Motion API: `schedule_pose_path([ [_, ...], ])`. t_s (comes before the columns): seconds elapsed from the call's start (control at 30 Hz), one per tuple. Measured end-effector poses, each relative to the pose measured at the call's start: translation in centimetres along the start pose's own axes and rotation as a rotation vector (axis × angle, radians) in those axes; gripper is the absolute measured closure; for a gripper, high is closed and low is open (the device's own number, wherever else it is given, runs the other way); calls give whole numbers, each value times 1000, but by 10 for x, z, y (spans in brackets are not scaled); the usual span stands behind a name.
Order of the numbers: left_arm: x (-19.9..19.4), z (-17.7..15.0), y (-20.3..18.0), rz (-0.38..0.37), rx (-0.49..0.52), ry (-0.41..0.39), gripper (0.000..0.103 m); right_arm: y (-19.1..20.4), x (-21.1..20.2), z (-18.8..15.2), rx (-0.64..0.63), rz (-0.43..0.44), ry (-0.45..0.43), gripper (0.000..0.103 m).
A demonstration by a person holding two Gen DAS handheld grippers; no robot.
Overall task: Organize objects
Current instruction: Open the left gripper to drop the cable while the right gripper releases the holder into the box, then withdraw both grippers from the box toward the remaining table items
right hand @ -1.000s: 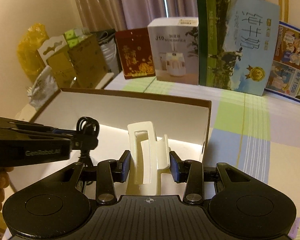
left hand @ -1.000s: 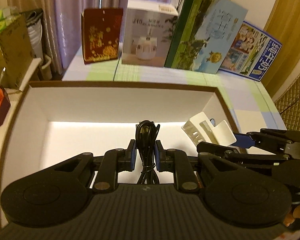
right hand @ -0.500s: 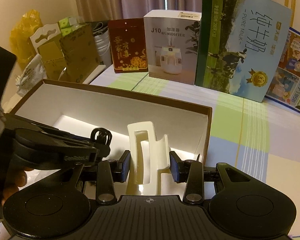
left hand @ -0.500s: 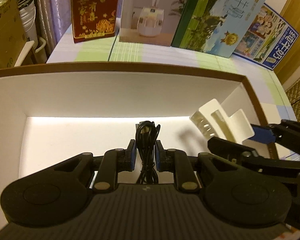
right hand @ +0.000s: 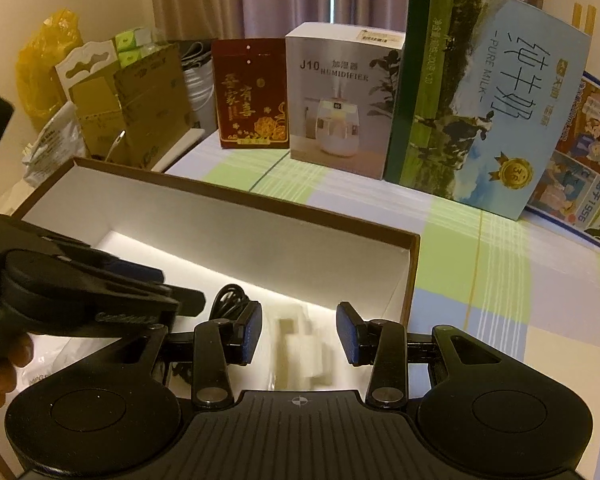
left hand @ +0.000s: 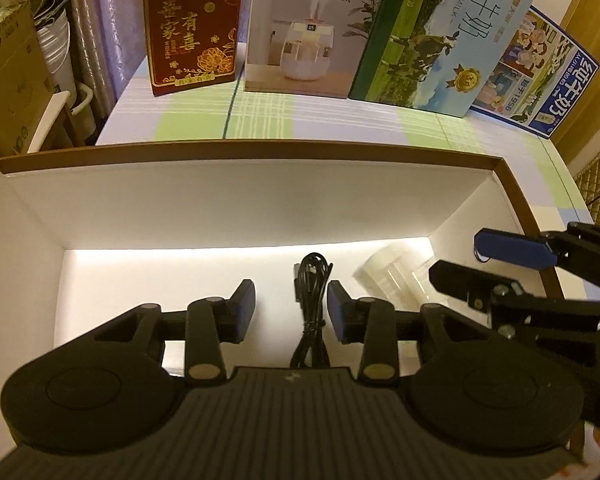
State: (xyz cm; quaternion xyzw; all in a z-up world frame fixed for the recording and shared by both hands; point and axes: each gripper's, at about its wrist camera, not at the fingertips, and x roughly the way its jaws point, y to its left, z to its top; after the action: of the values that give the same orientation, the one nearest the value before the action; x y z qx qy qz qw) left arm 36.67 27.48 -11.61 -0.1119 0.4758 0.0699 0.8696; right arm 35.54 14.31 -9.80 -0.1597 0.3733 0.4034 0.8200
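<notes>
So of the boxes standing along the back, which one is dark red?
The dark red box with gold characters and a flower, at the left end of the row, beside the white humidifier box; the others are white, green and blue.

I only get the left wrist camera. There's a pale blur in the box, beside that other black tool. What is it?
Observer: A white clip. The right wrist view shows it between the pads of the right gripper, with a gap on each side.
Operator: So nothing grips it?
Observer: Seemingly not. The clip is blurred while the pads look sharp, and it sits low inside the box.
Operator: Who holds my tool?
Observer: A person. Bare fingers curl under the left gripper at the right view's left edge. Its jaws are opening, with the black cable loose between them.
</notes>
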Motion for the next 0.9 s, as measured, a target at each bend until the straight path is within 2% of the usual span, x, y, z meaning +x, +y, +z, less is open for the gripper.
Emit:
schedule_pose_path([
  [0.1,-5,0,2,14,8,-6,60,-1,-3,2,4,9,-6,63],
  [0.17,-10,-1,2,21,11,-11,56,-2,-6,2,2,13,-11,58],
  [0.23,-15,-2,3,21,9,-17,46,-3,-11,0,7,21,-17,47],
  [0.37,-28,-4,3,25,18,-29,40,-4,-22,-3,17,40,-27,41],
  [0.53,-49,-12,2,35,26,-47,28,-5,-42,-11,45,80,-36,31],
  [0.73,-81,-28,3,55,12,-58,21,-2,-70,-22,71,104,-61,18],
  [0.9,-106,-44,2,70,4,-65,18,1,-92,-33,95,120,-77,13],
])
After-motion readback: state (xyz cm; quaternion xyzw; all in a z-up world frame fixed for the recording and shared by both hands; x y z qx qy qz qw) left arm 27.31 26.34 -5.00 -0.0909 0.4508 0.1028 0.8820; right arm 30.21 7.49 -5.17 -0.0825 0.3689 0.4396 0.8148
